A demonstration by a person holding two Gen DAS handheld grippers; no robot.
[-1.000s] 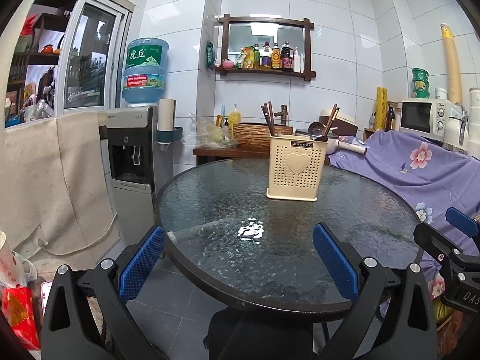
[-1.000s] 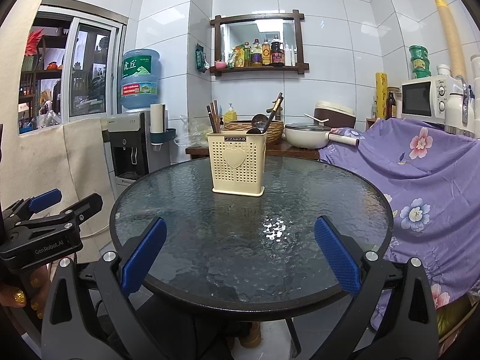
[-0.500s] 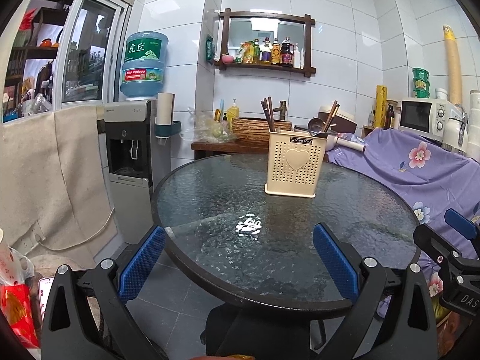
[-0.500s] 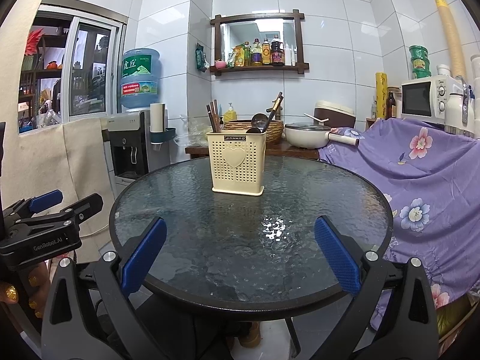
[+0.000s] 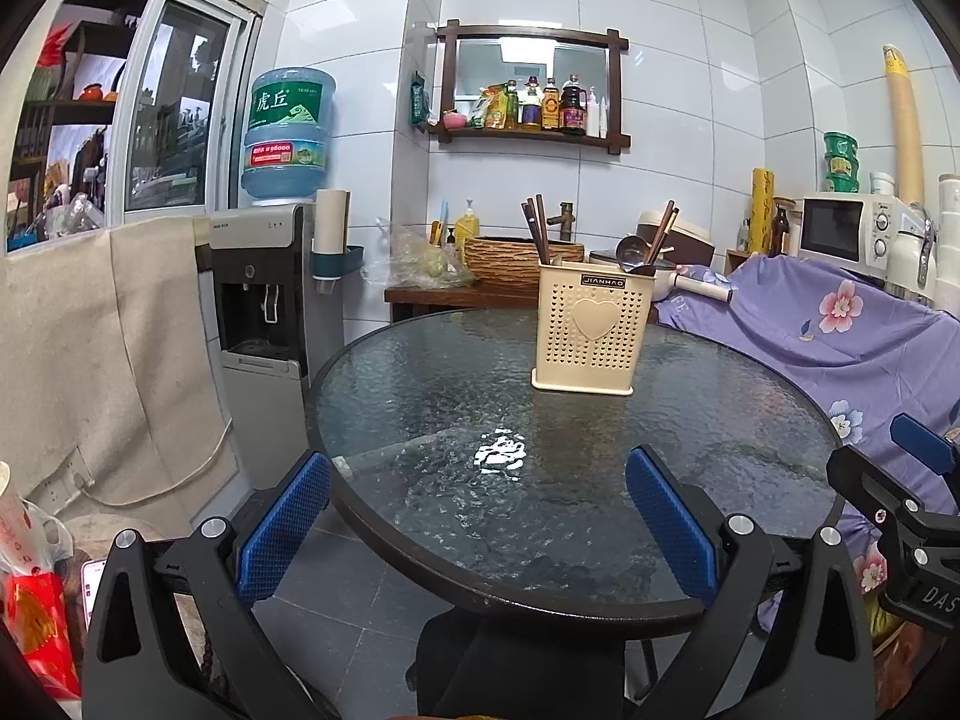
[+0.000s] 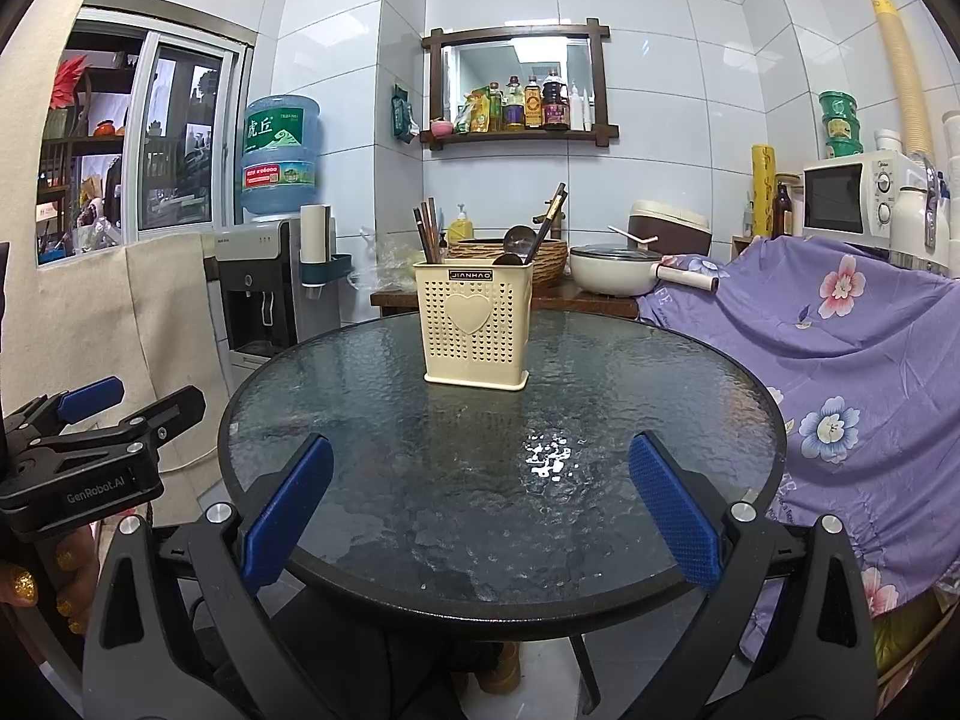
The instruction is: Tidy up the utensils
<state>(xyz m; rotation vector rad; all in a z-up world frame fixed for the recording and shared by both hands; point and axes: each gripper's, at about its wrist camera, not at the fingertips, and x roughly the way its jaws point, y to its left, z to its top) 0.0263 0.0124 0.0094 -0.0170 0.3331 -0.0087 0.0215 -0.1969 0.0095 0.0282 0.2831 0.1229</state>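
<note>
A cream perforated utensil holder stands upright toward the far side of a round glass table. Dark chopsticks stick out of its left part; a metal ladle and more chopsticks lean out of its right part. My left gripper hangs open at the table's near edge, nothing between its blue pads. My right gripper is open too, at the near edge, well short of the holder. Each gripper shows at the side of the other's view.
A water dispenser stands left of the table. A purple flowered cloth covers furniture on the right, with a microwave behind it. A side table behind holds a woven basket and a white pot. A hand holds the left gripper.
The left wrist view has drifted slightly, so the holder sits a little lower and further right in it. The right gripper has barely moved. Both stay open.
</note>
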